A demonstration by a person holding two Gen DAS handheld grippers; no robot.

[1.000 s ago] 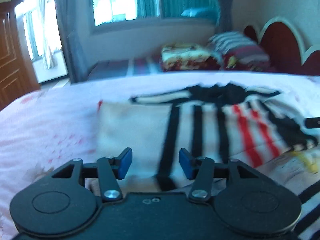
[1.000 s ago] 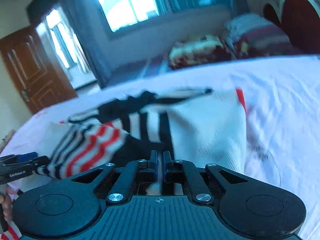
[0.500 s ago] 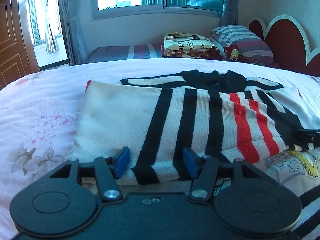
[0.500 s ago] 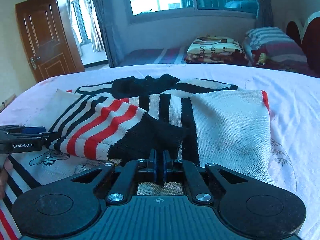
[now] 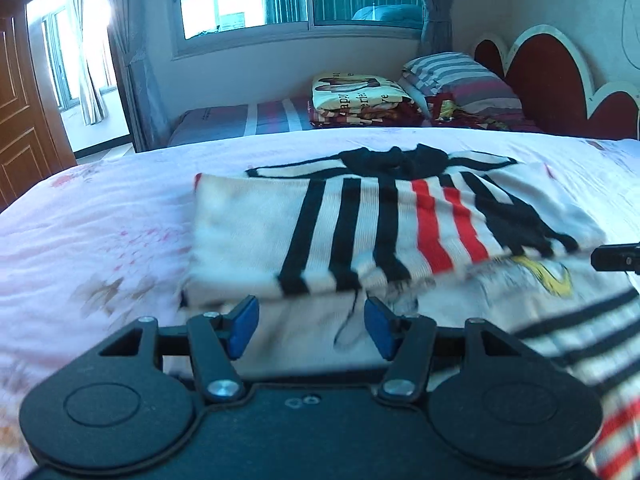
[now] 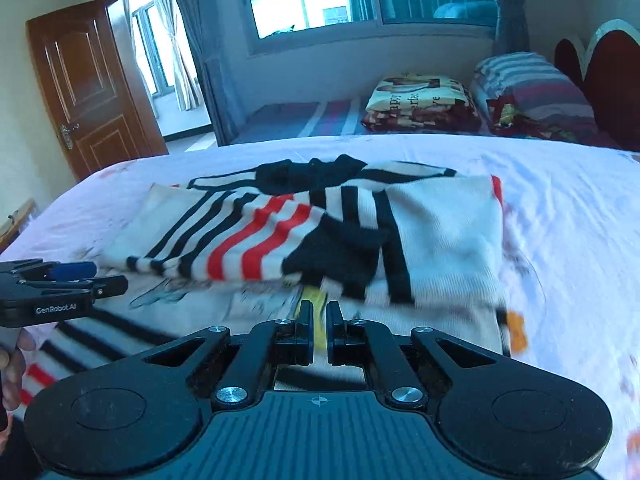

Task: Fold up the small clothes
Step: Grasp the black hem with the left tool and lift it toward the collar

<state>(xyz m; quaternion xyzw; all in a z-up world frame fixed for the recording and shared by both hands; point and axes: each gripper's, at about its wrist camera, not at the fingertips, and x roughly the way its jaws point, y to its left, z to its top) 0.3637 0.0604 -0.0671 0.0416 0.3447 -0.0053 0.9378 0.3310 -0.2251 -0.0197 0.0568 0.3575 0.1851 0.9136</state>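
Observation:
A cream knit sweater [image 5: 360,232] with black and red stripes lies folded on the bed; in the right wrist view the sweater [image 6: 440,240] has its black cuff turned in over the middle. Its lower part, with a yellow cartoon print [image 5: 548,280], spreads toward me. My left gripper [image 5: 310,326] is open just short of the fold's near edge, nothing between its blue pads. My right gripper [image 6: 319,320] is shut, empty, just short of the black cuff. Each gripper shows in the other's view: the left gripper [image 6: 72,280] and the right gripper's tip [image 5: 616,258].
The bed has a pink flowered sheet [image 5: 100,240]. Folded blankets [image 5: 360,98] and a striped pillow [image 5: 456,80] lie on a second bed under the window. A red headboard [image 5: 552,80] stands at the right, a wooden door [image 6: 84,84] at the left. A hand [image 6: 12,364] holds the left gripper.
Both grippers have drawn back toward me from the sweater's folded edge. The right gripper's tips, which were at the black cuff, now stand clear of it. The sweater lies flat.

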